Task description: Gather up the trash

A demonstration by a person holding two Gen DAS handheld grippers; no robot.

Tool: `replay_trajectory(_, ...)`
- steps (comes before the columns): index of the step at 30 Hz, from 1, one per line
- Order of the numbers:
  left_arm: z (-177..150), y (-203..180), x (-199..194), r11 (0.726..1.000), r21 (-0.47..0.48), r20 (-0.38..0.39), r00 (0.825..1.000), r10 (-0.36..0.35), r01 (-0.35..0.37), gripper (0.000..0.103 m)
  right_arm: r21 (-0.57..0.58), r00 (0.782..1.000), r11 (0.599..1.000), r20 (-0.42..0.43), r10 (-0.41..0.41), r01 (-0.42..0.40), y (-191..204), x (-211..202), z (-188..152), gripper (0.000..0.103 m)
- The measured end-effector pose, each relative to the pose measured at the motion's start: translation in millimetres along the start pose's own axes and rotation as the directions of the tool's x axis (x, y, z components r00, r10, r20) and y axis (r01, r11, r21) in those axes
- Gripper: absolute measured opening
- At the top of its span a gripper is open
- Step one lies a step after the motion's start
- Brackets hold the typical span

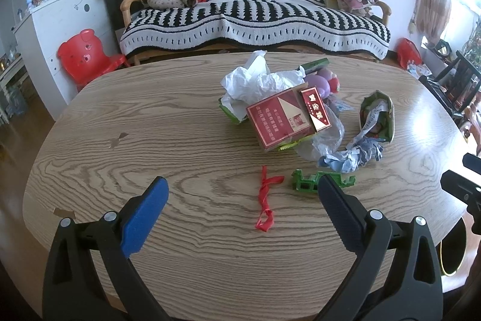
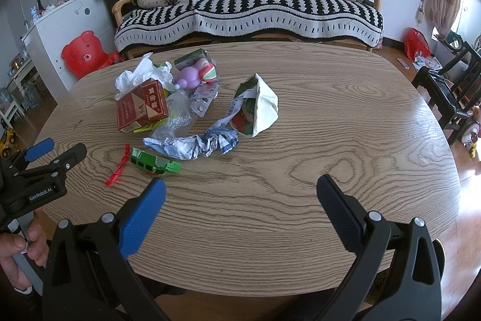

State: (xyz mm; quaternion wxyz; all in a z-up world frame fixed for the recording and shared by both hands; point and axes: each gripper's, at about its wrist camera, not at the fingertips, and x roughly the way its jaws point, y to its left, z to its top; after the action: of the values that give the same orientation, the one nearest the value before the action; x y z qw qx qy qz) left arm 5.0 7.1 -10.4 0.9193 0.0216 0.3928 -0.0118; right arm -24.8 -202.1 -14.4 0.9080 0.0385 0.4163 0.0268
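Left gripper (image 1: 242, 190) wide, empty, above table (image 1: 180, 146). Right gripper (image 2: 240, 188) wide, empty. Trash pile (image 1: 285, 110) centre frame; sofa (image 1: 255, 11) behind.

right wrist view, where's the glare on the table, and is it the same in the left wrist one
Right wrist view: window light glares on the table at its right edge, washing out the grain. Left wrist view: same sheen on the right end; the window at the upper right is blown out; the fisheye bends the sofa.
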Motion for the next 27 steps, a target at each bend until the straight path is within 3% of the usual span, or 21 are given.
replay_trajectory(10, -7, 0, 7, 0.998, 0.055, -0.014, 1.0, 0.013, -0.012, 0.097, 0.002, 1.0, 1.0, -0.002, 0.002, -0.002, 1, 1, -1, 0.097)
replay_trajectory(16, -24, 3, 30, 0.992, 0.124, -0.093, 0.996, -0.015, 0.027, 0.097, -0.017, 0.998, 0.998, -0.029, 0.054, -0.055, -1, 2, -2, 0.097)
replay_trajectory(22, -32, 6, 65, 0.99, 0.129, -0.167, 0.985, -0.041, 0.063, 0.097, -0.141, 0.991, 0.982, -0.06, 0.12, -0.127, 21, 20, 0, 0.097)
replay_trajectory(27, -28, 0, 78, 0.985, 0.155, -0.16, 0.986, -0.054, 0.079, 0.096, -0.219, 0.993, 0.969, -0.056, 0.108, -0.117, 27, 46, 13, 0.097)
